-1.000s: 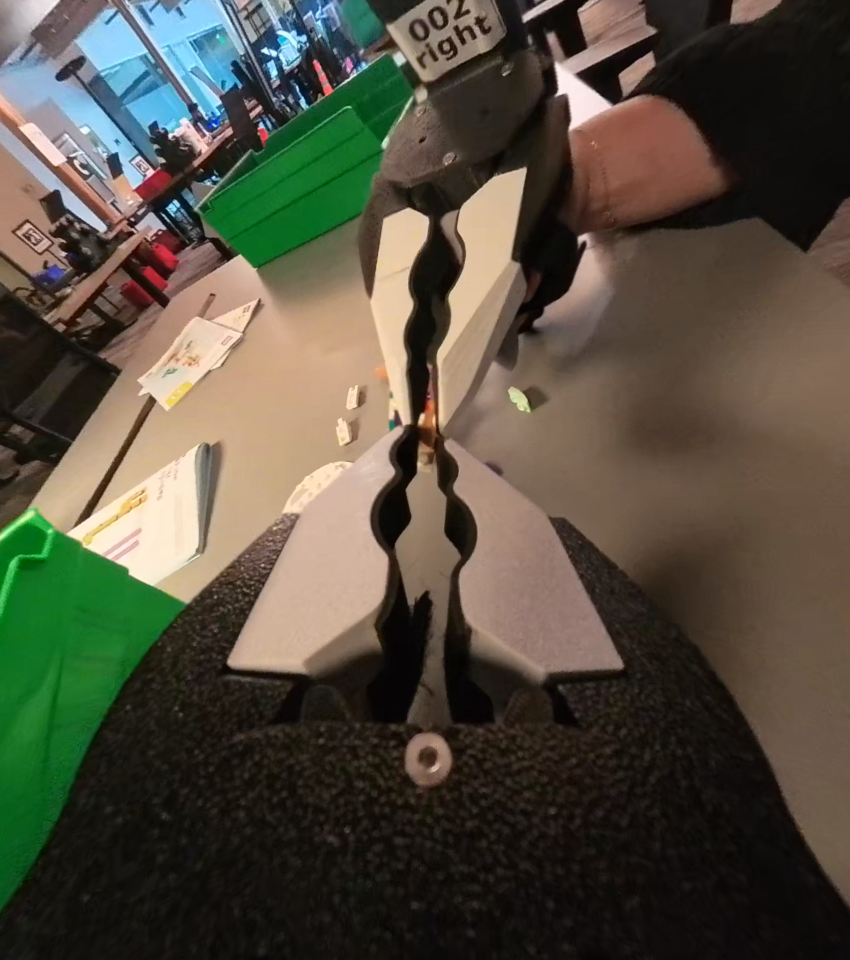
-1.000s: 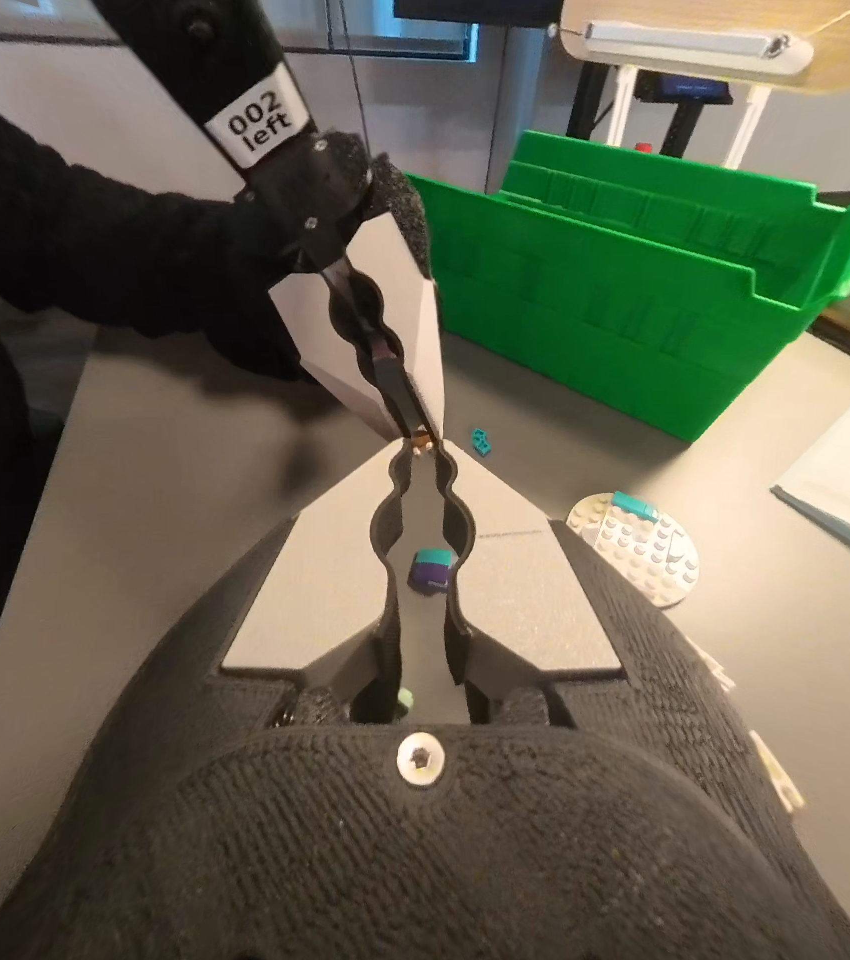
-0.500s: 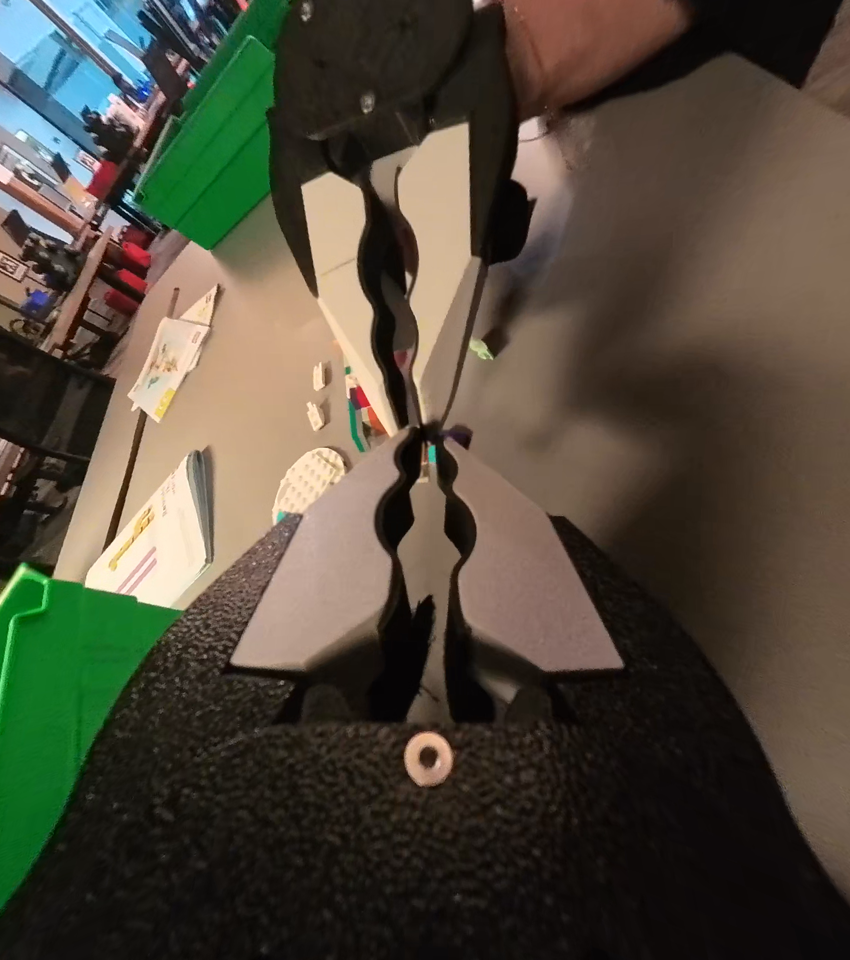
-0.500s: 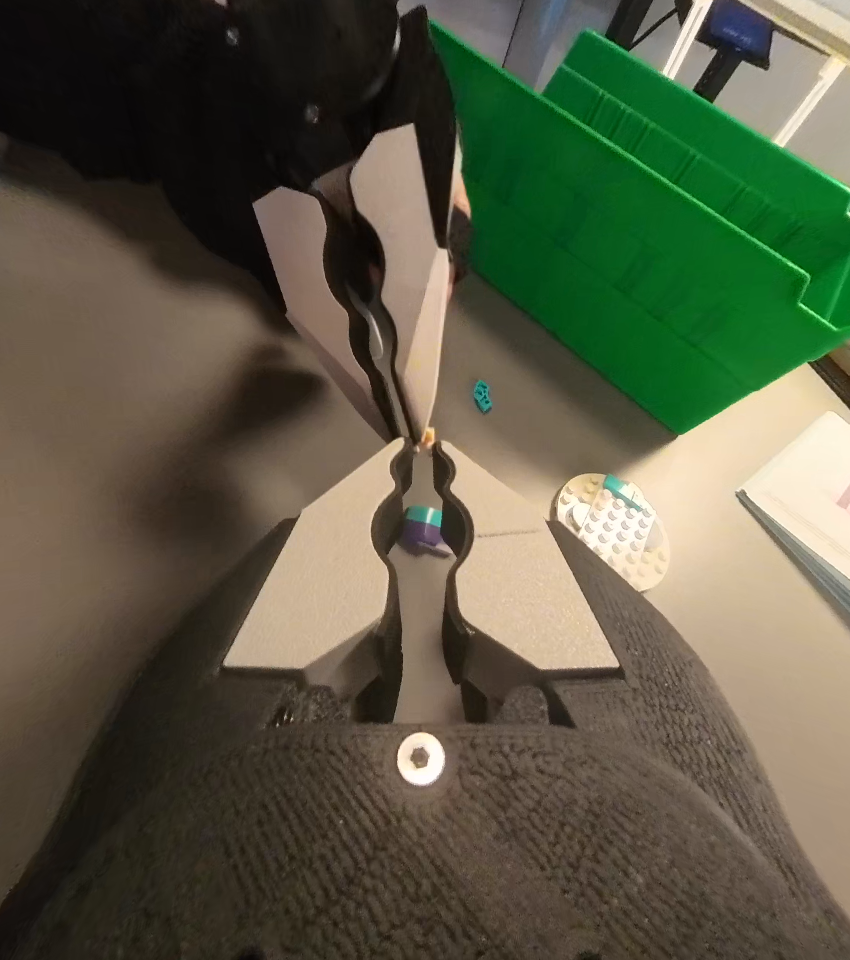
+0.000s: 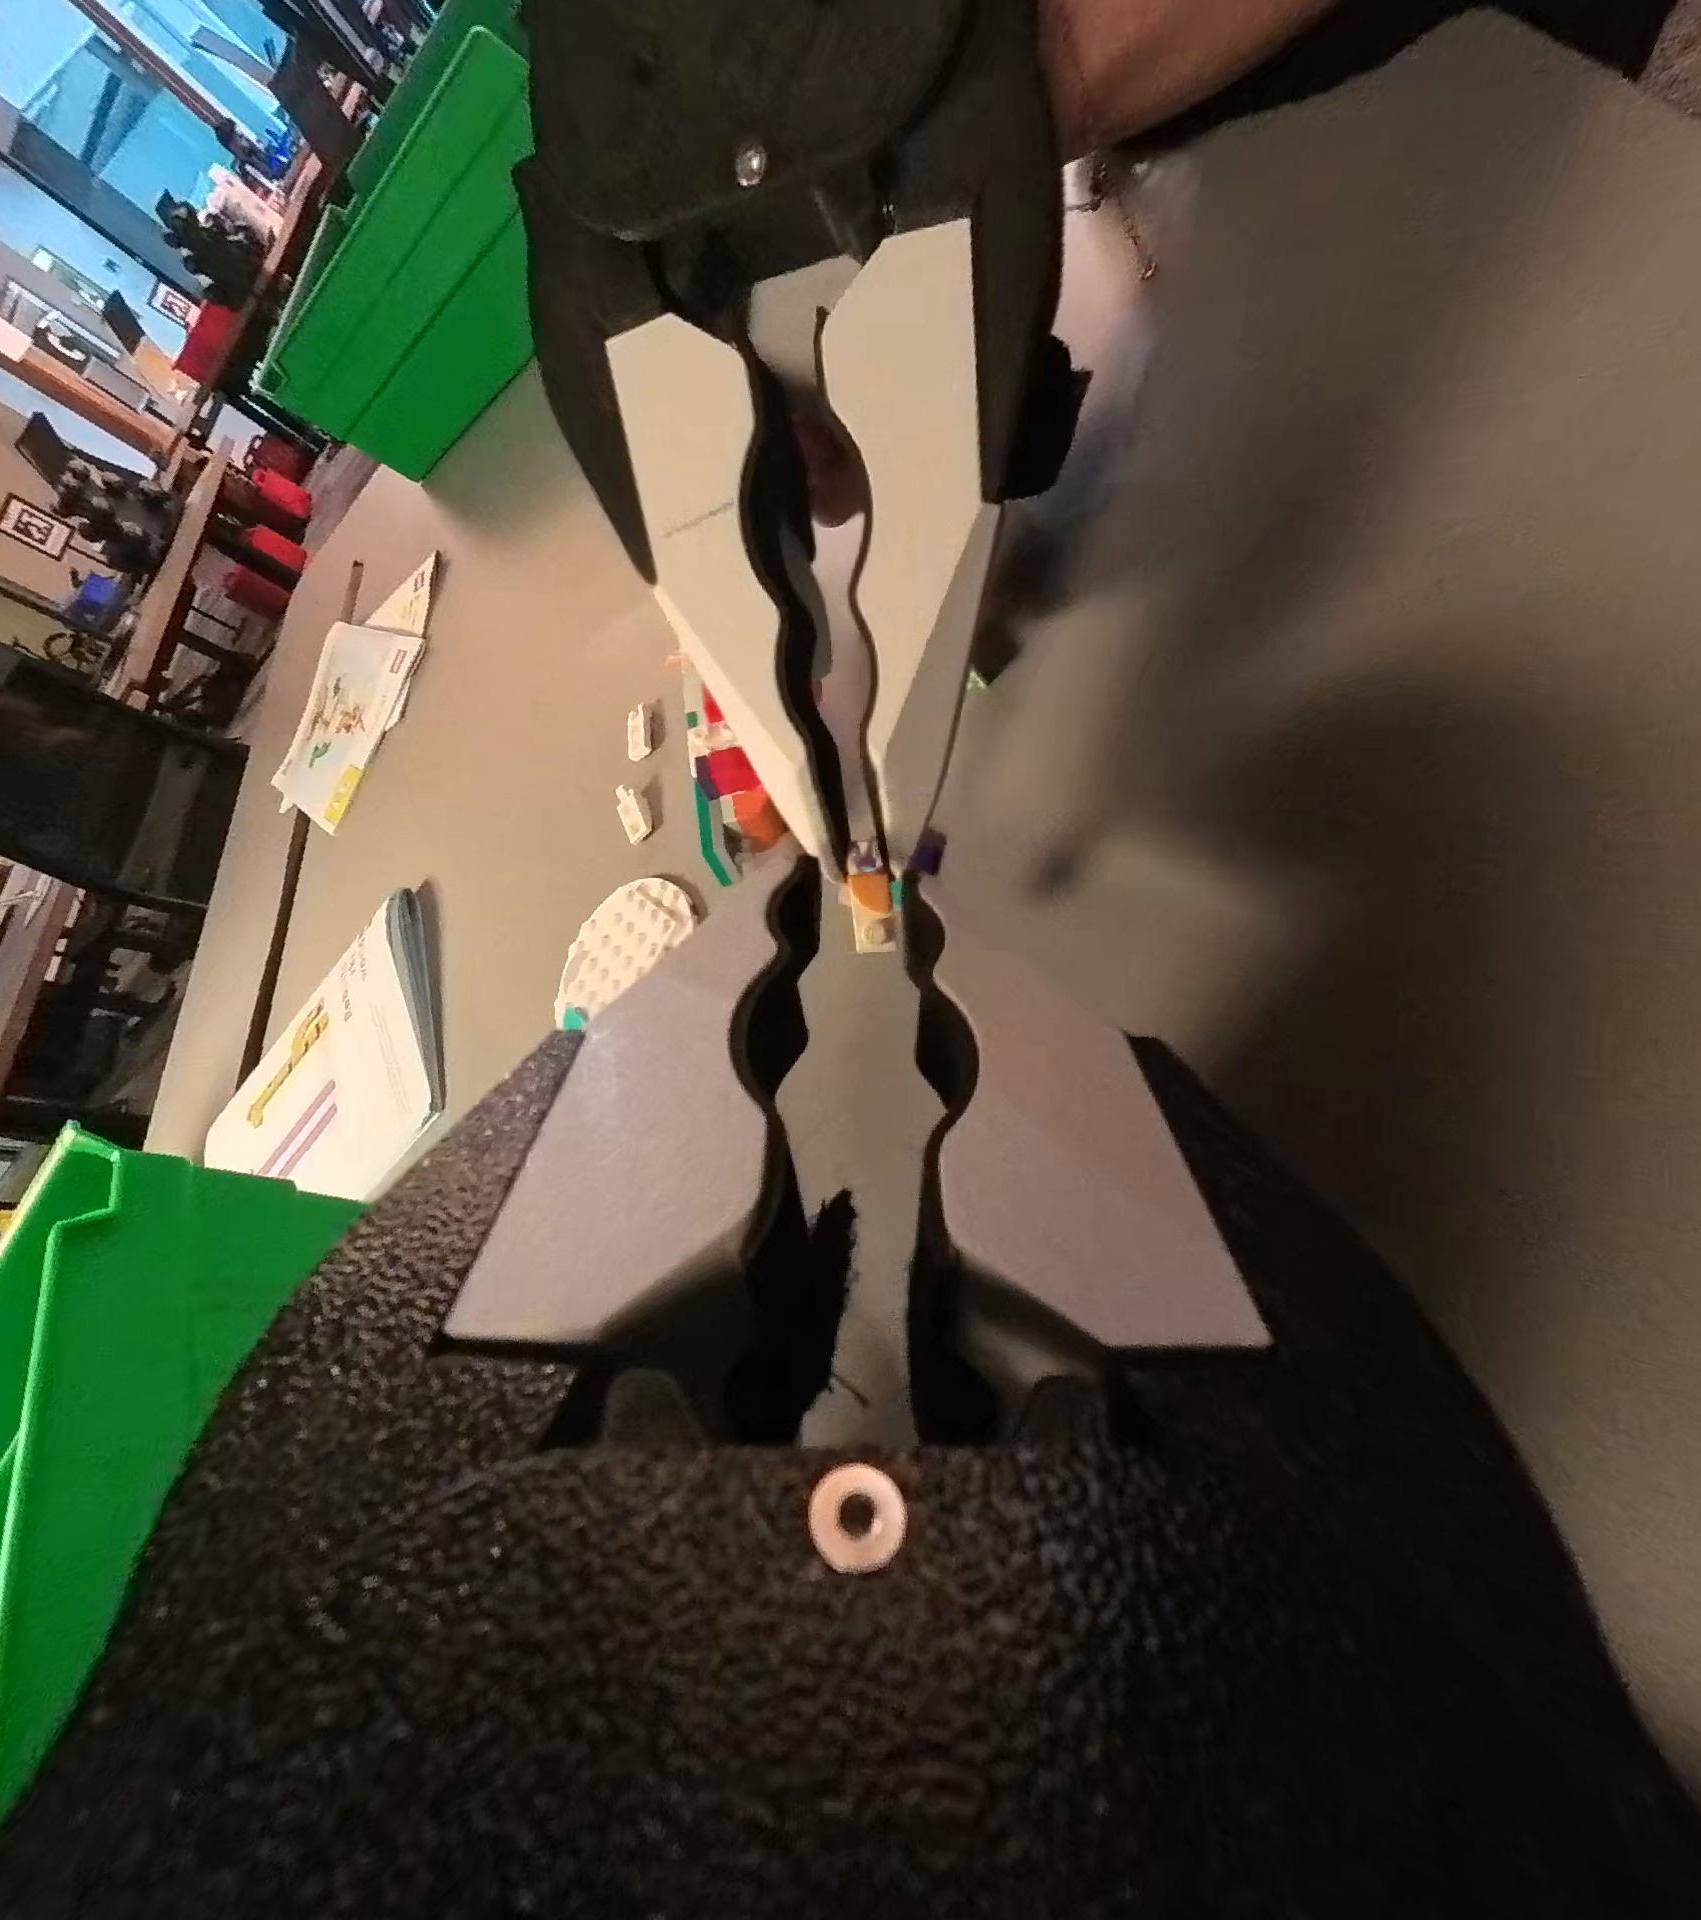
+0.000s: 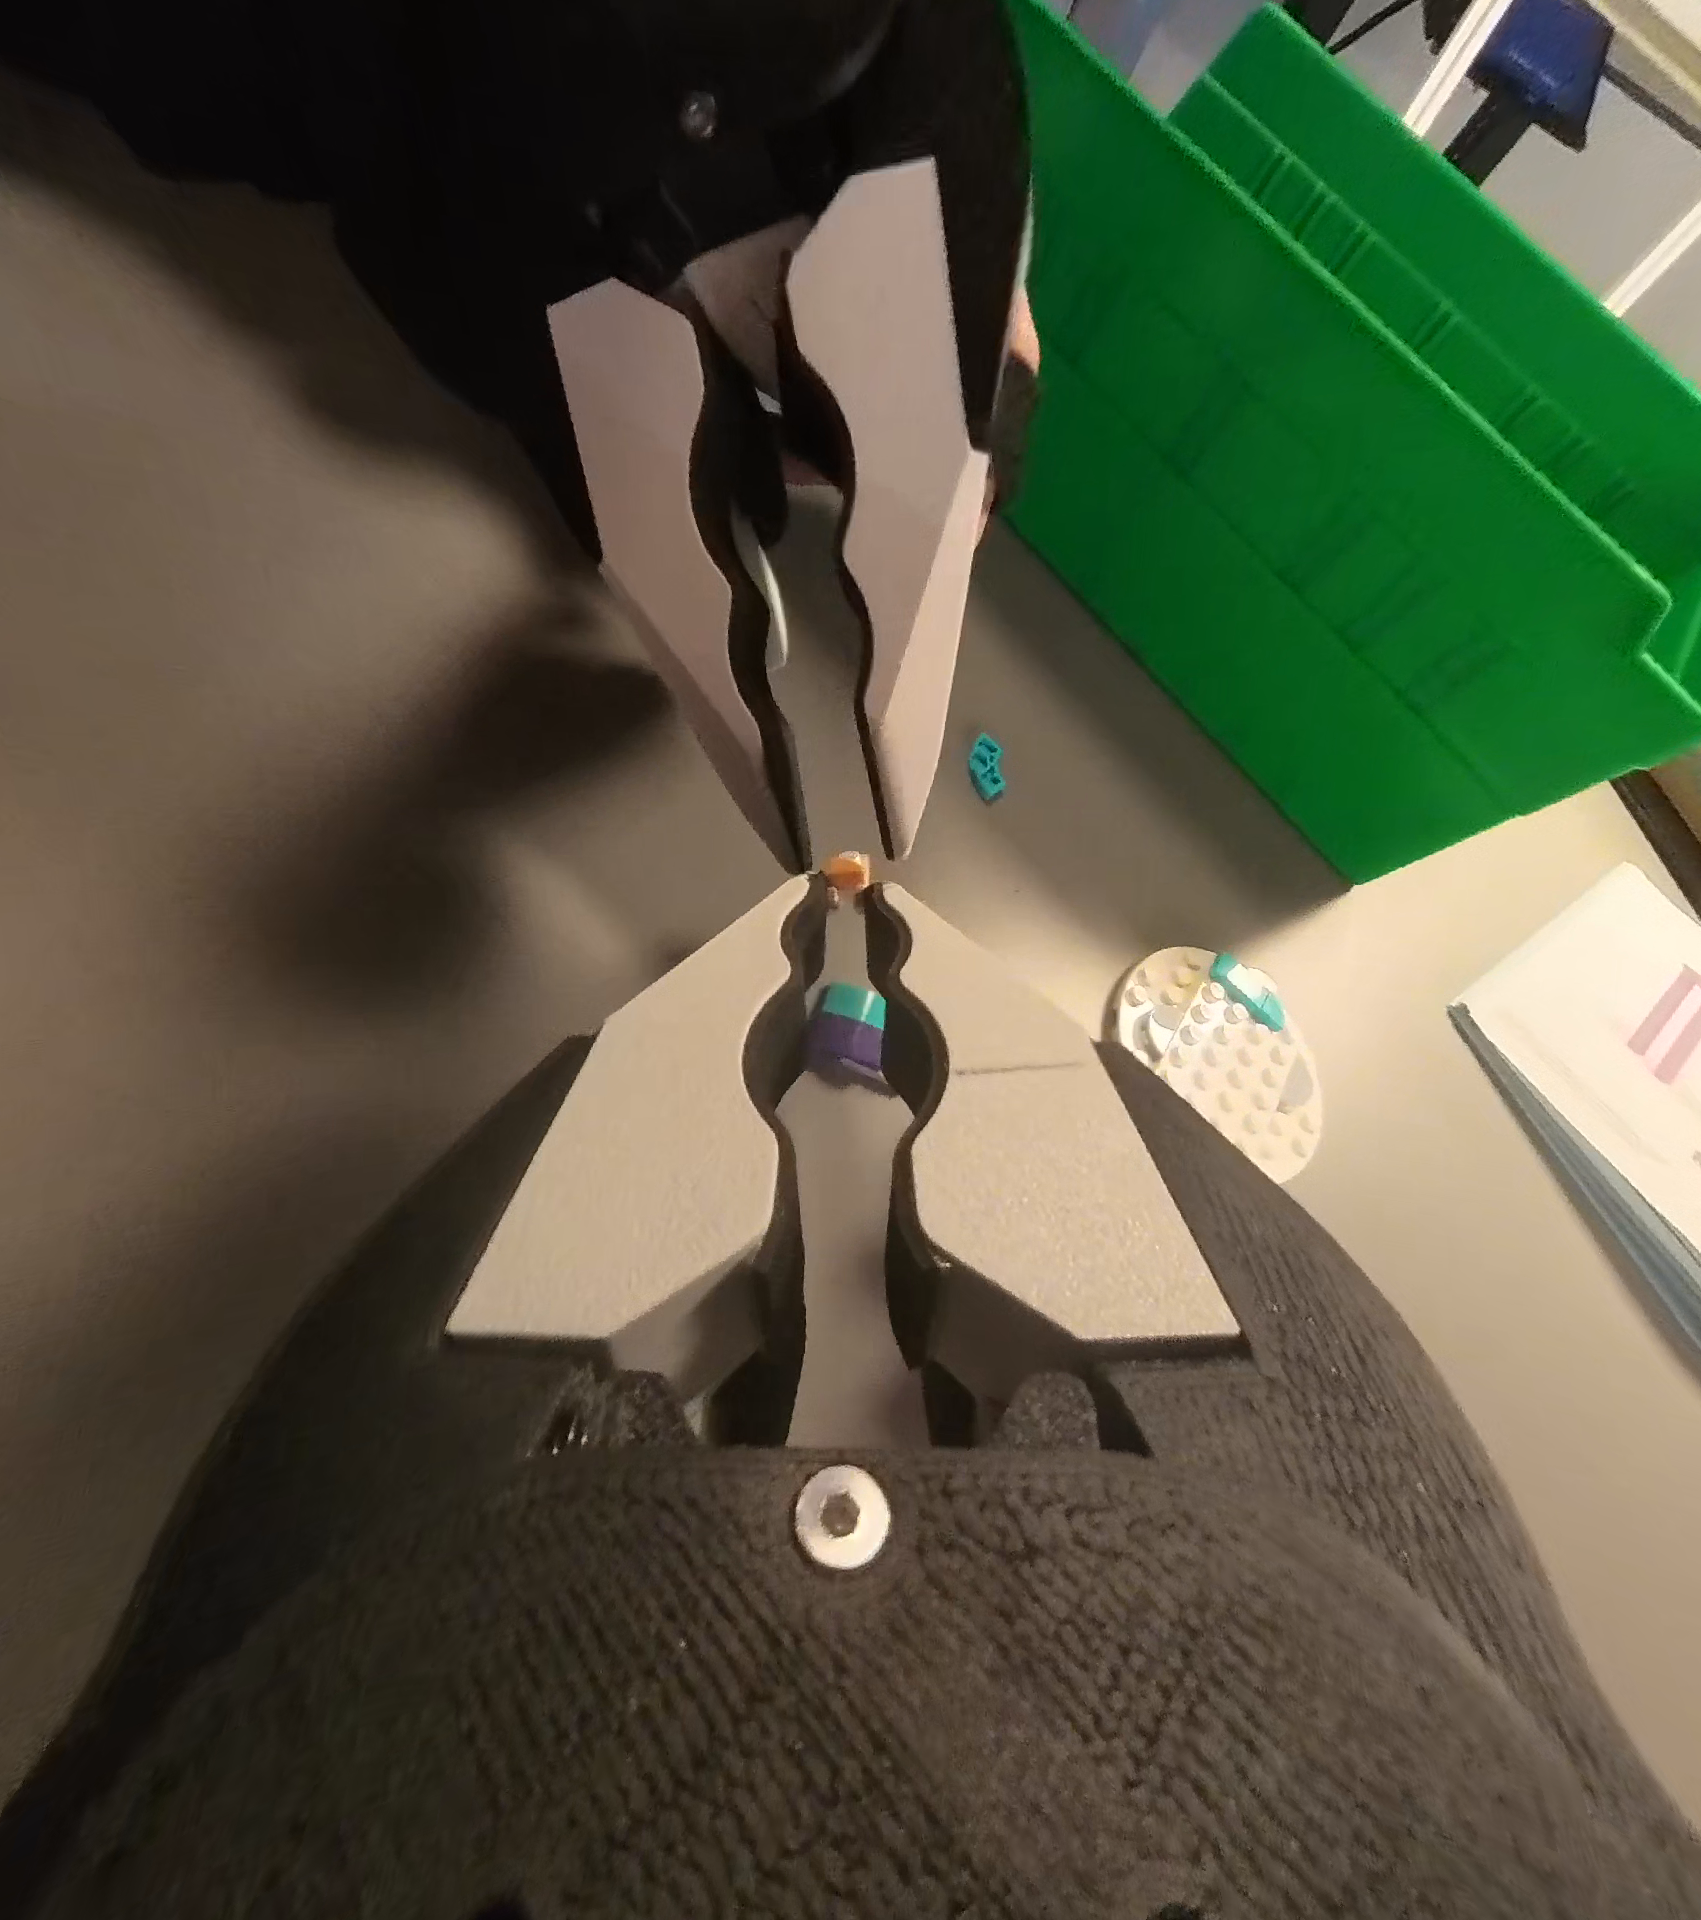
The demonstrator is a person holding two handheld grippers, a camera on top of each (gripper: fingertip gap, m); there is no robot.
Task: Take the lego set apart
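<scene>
**Left Fingers Let Go of the Stack**

Spread apart since half a second ago, the left gripper (image 5: 856, 894) no longer clamps the tiny orange-and-tan stack (image 5: 870, 906). It sits at twelve o'clock from those tips, long axis along the fingers. The right gripper (image 6: 844, 896) pinches its far end (tip to tip), above the table (image 6: 202, 831).

The matt grey table top (image 6: 202, 727) looks smooth. The ribbed green plastic bins (image 6: 1345, 468) have a slight sheen. The round white studded plastic plate (image 6: 1230, 1081) is glossy. The paper booklets (image 5: 347, 1070) lie flat, pages smooth.
</scene>
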